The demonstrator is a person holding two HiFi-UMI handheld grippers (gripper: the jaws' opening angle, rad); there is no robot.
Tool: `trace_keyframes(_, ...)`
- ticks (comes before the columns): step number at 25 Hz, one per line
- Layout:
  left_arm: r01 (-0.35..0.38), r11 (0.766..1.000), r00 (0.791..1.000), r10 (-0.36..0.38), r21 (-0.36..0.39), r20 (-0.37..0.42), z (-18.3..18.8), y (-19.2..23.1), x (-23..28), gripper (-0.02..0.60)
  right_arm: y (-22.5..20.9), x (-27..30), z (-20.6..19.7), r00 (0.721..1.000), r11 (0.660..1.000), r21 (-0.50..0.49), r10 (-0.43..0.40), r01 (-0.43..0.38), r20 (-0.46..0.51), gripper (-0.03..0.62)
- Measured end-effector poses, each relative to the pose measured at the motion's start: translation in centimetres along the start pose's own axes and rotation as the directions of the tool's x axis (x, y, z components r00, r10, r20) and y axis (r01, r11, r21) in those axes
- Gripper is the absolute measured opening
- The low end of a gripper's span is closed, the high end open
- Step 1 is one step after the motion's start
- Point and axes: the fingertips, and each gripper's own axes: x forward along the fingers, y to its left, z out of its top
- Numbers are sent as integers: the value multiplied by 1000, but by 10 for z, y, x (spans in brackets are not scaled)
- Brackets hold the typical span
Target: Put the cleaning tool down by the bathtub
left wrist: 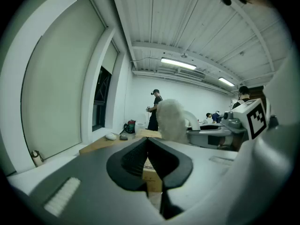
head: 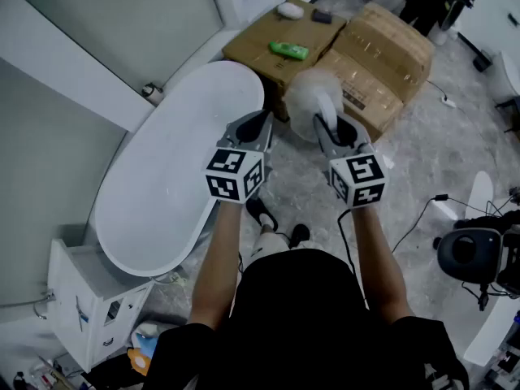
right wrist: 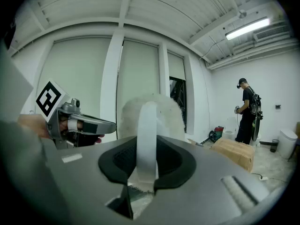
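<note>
Right gripper view showed the right gripper (right wrist: 146, 150) clamped on the smooth white handle of the cleaning tool (right wrist: 164, 111), whose fluffy head was half hidden behind it. The tool was at frame centre, right of the glossy oval bathtub (head: 162, 177). The left gripper (left wrist: 149, 143) was closed and empty.

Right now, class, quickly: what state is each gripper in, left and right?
Left gripper: closed, nothing between its jaws.
Right gripper: closed on the white handle of the fluffy cleaning tool.

A mock-up test lab: bathtub (head: 175, 169) beside cardboard boxes (head: 382, 51) and loose cables (head: 418, 215).
</note>
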Motion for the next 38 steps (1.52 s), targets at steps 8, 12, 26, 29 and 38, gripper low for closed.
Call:
trace_keyframes(8, 1, 1000, 1000, -1, 0, -10, -3, -6, 3, -3, -5, -6, -2, 1000, 1000, -11, -7, 7, -8, 91)
trace_keyframes(12, -1, 1000, 1000, 1, 1, -14, -5, -11, 5, -3, -12, -9, -6, 1000, 1000, 21, -23, 23, -4, 91)
trace_keyframes(26, -16, 1000, 999, 15, -18, -33, -14, 8, 14, -3, -18, 7, -16, 1000, 997, 69, -15, 15, -11, 92)
trace_keyframes(29, -14, 1000, 999, 13, -26, -37, -16, 17, 22, -3, -21, 18, -19, 1000, 997, 70, -10, 12, -26, 92)
trace_keyframes(38, -9, 998, 999, 6, -54, -40, -8, 68, 68, -3, -44, 81, -5, 999, 998, 64, -10, 12, -37, 91)
